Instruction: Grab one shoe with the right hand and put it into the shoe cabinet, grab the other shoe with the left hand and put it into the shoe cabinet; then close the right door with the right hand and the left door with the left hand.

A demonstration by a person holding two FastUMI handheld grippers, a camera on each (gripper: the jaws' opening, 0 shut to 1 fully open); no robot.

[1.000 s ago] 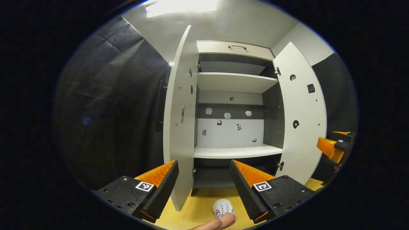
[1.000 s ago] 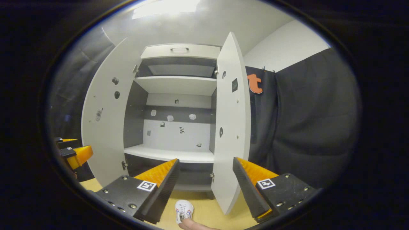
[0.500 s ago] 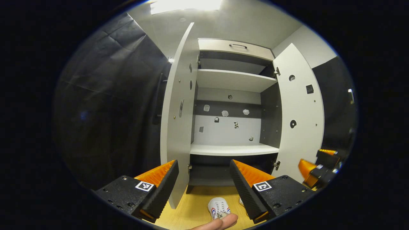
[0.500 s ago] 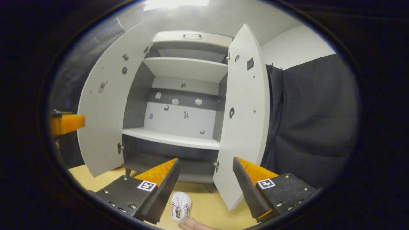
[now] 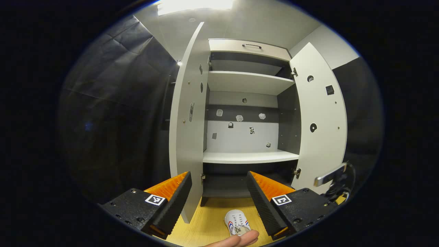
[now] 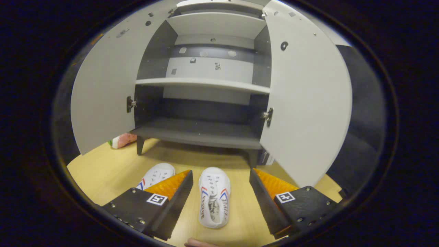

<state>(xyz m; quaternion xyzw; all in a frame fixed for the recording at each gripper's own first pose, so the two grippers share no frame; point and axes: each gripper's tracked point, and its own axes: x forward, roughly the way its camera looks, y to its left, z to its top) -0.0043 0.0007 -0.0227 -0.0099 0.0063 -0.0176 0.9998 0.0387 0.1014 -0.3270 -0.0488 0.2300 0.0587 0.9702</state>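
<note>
A: Left gripper view first. Where was the left gripper?

B: Held high and level, facing the open cabinet. Jaws apart, nothing between them. Looked parked, probably because the right hand's turn came first.

A: And the shoes?

B: Saw the left shoe low down on the wooden surface, in front of the cabinet, with a fingertip at the bottom edge. Left door and right door both swung wide, so the shelves stood ready.

A: Right gripper view?

B: Right gripper tipped down over the right shoe. Jaws apart, one on each side of it, not yet pressing. Lined up along its length, likely for a grip across the sides. Left shoe just beside, partly hidden behind one jaw. Bottom shelf bare and close ahead.

A: Changed since a second ago?

B: Left gripper view hardly at all. Right gripper view pointed at the upper shelves then, with only a toe showing; dropped and closed in since.
</note>
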